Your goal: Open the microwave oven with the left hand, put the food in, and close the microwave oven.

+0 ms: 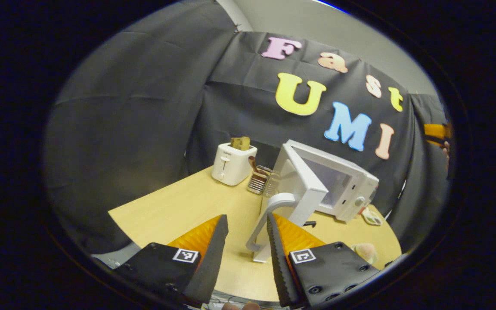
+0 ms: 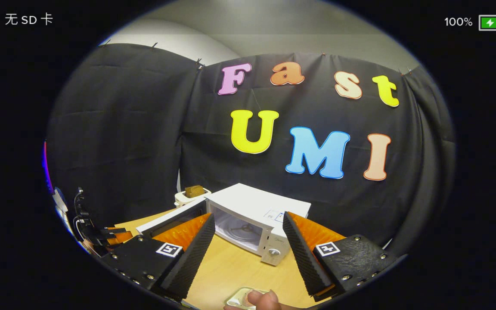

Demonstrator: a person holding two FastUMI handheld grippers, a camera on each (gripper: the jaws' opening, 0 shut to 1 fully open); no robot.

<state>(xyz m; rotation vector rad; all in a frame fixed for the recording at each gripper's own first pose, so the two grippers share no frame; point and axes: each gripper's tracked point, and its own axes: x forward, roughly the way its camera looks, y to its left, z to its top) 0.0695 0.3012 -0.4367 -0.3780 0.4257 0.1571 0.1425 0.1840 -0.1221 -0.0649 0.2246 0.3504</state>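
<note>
The white microwave (image 1: 351, 189) stands on the wooden table with its door (image 1: 304, 181) swung open toward me. My left gripper (image 1: 248, 217) is open around the door's curved handle (image 1: 261, 224), which sits close to the right finger. In the right gripper view the microwave (image 2: 261, 211) shows its open cavity and turntable (image 2: 239, 230), with the door (image 2: 170, 219) swung out to the left. My right gripper (image 2: 248, 215) is open and holds nothing, hanging in front of the oven. A small pale dish (image 2: 239, 297) lies below it, with a person's fingertip (image 2: 261, 297) on it.
A white toaster (image 1: 233, 163) with bread in it stands at the back left, beside a metal rack (image 1: 261, 180). A small dish (image 1: 370, 216) and a beige lump (image 1: 365, 252) lie near the table's right edge. The tabletop (image 1: 179, 206) is bare left of the door.
</note>
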